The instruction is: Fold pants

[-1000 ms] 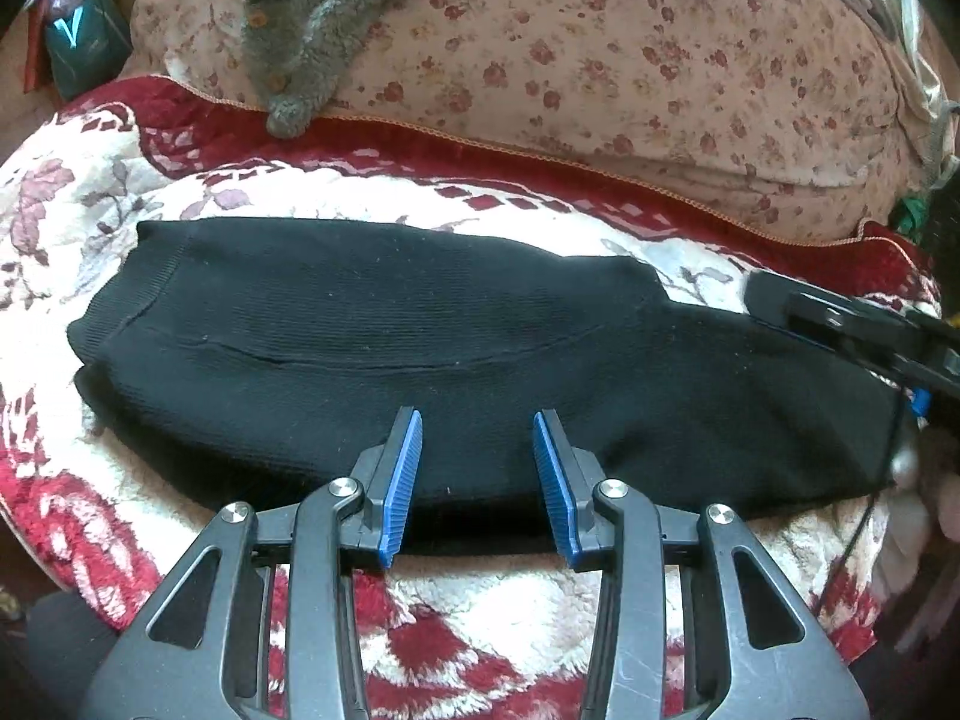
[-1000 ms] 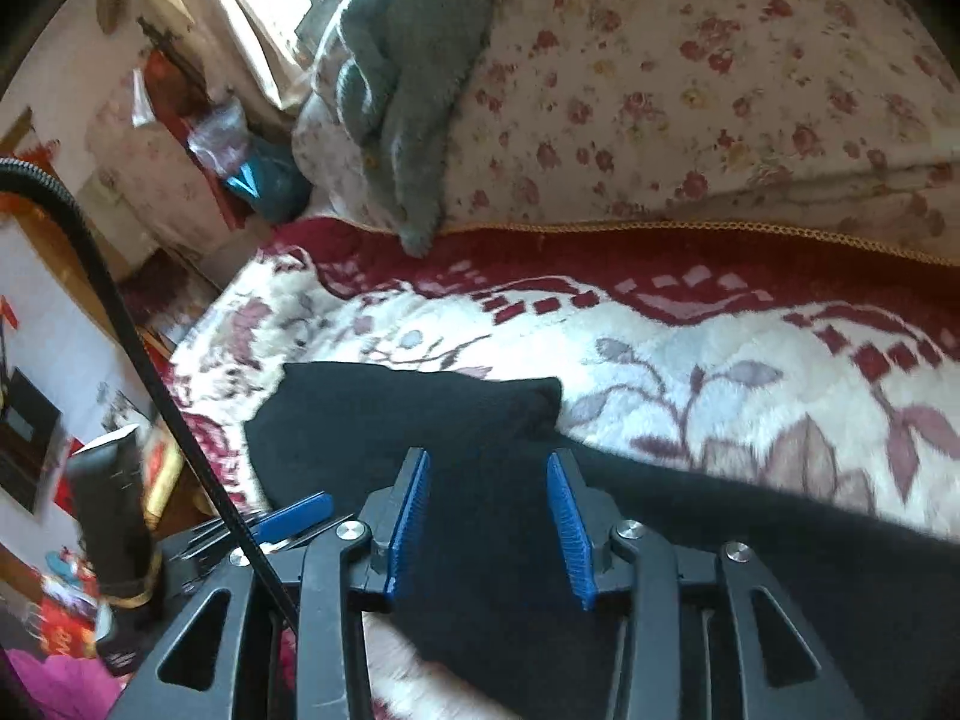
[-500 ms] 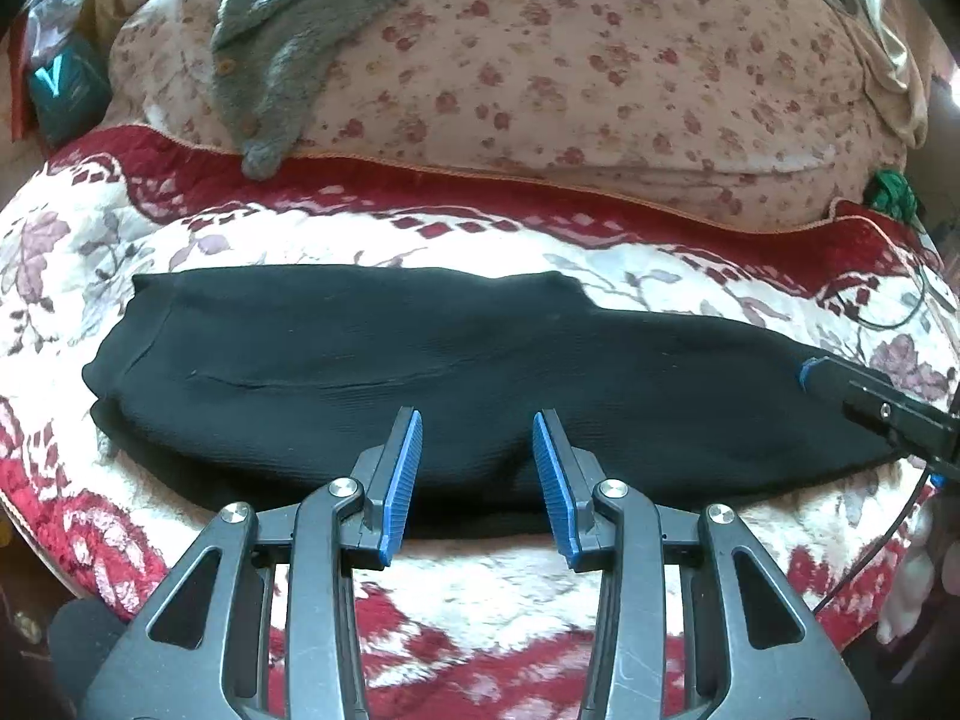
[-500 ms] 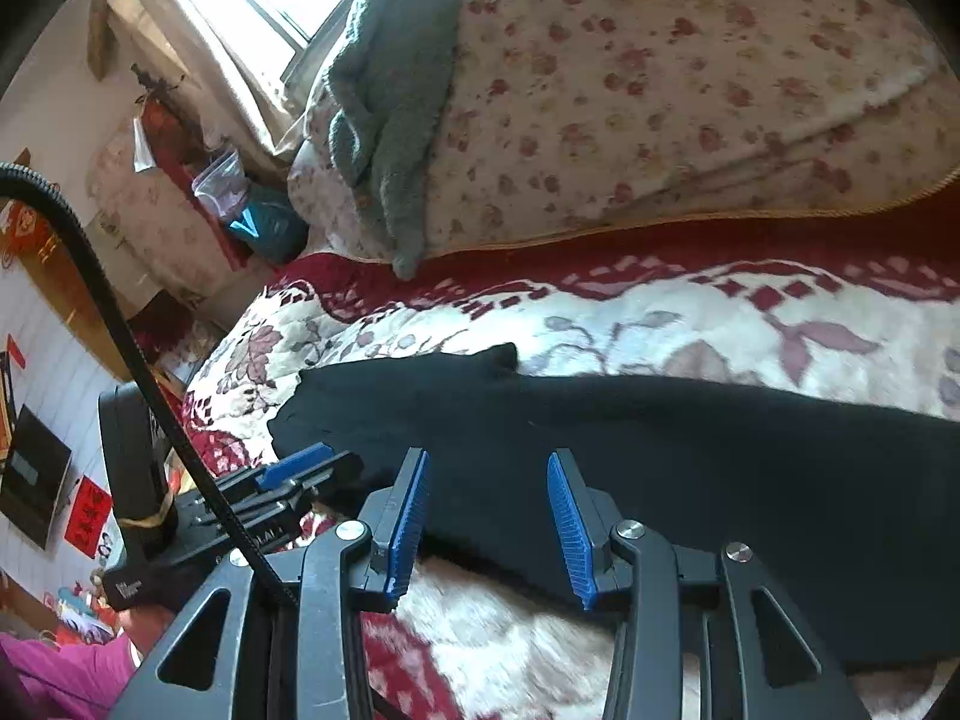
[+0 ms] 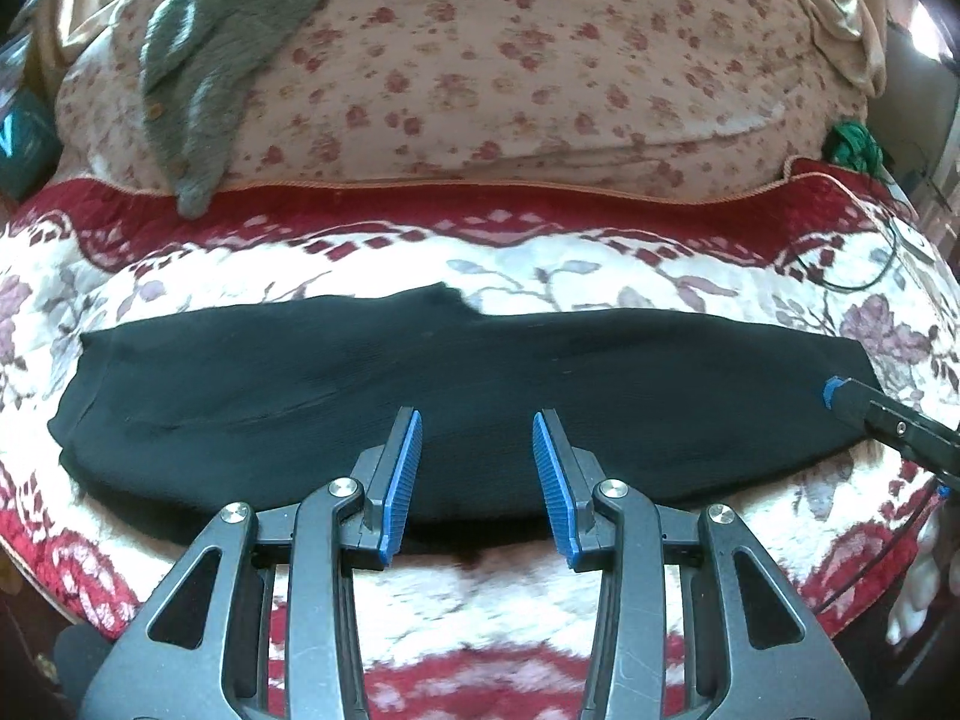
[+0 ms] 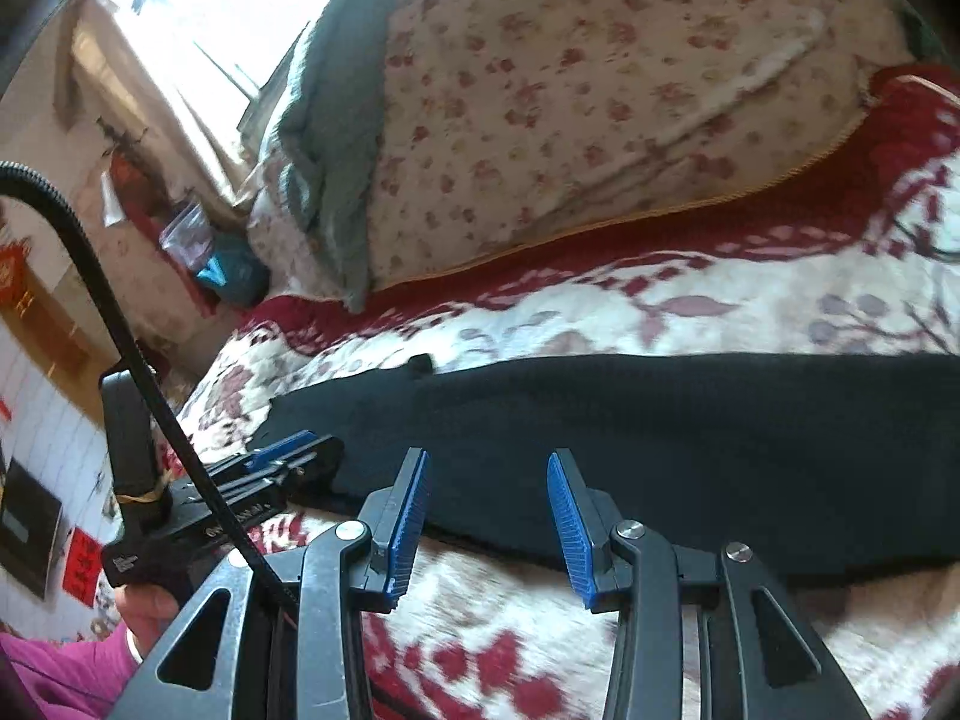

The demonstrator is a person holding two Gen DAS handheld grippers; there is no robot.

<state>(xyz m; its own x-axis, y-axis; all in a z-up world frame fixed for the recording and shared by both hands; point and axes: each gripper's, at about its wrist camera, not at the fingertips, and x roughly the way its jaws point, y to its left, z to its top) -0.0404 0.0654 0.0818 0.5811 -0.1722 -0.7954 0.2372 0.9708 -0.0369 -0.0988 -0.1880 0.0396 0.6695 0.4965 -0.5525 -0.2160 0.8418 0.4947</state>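
Lying flat on blanket: 1 black pants; 2 tools open.

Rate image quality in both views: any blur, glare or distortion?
Left wrist view: strong fisheye bowing, black pants almost featureless, slight smear on the blanket. Right wrist view: window blown out, blanket motion-blurred at the right edge and bottom.

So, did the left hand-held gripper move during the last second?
Yes. The left hand-held gripper drew back toward the person: against the red blanket border, the black pants now sit lower and smaller.
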